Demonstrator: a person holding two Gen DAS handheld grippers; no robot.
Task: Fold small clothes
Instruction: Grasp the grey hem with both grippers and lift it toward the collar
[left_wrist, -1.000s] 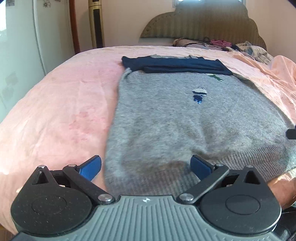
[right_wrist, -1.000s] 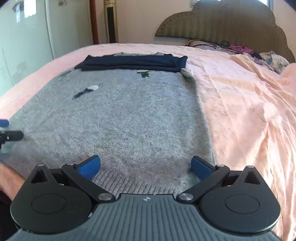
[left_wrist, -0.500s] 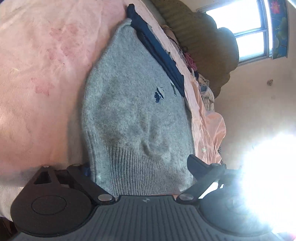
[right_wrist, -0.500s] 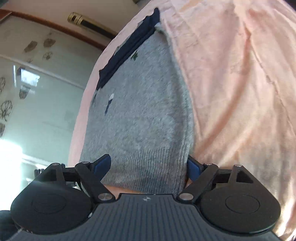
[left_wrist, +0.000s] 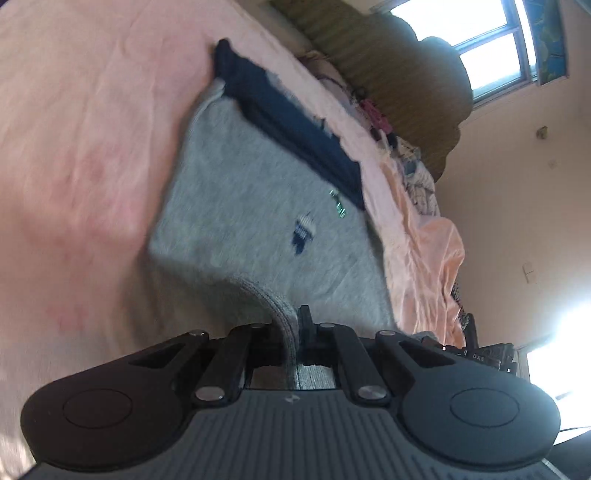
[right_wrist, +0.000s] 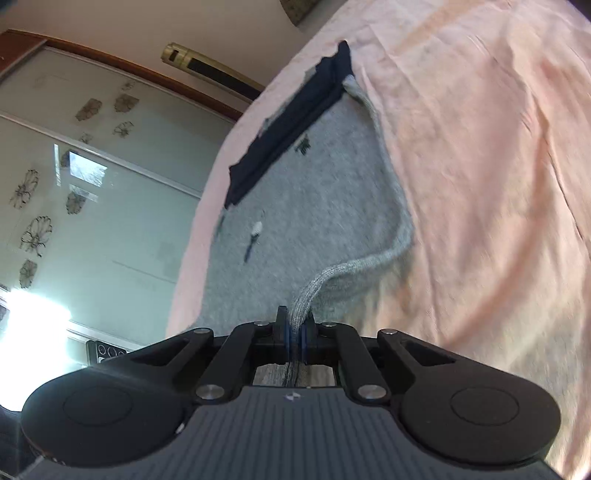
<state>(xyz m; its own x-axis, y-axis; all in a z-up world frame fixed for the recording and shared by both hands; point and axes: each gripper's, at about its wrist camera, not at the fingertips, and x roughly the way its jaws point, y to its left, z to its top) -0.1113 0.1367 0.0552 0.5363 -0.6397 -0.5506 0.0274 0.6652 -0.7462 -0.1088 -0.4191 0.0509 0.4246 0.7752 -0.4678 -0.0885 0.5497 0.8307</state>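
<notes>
A grey knitted sweater (left_wrist: 251, 221) lies spread on a pink bedsheet (left_wrist: 85, 147), its body flat and its ribbed hem drawn up off the sheet at both near corners. A small blue and white motif (left_wrist: 303, 232) and a small green one (left_wrist: 338, 204) sit on its chest. Navy sleeves (left_wrist: 291, 136) are folded across the far end of the sweater, forming a dark band from edge to edge; in the right wrist view the same navy band (right_wrist: 291, 125) runs across the top of the grey body (right_wrist: 314, 206).

The left gripper (left_wrist: 293, 334) is pressed together on one corner of the ribbed hem, and the grey knit passes between its black fingers and curls away toward the sweater. The right gripper (right_wrist: 295, 332) is closing onto the other hem corner: a twisted rope of ribbed knit runs out from between its blue pads (right_wrist: 305, 338), which already press on it, and the side edge of the sweater lifts in a curve toward it.

Beyond the sweater, in the left wrist view, a padded headboard (left_wrist: 388, 74) stands under a bright window (left_wrist: 476, 48), with a heap of mixed clothes (left_wrist: 413, 166) at the head of the bed. The right wrist view shows a frosted sliding door with flower prints (right_wrist: 92, 166) beside the bed.
</notes>
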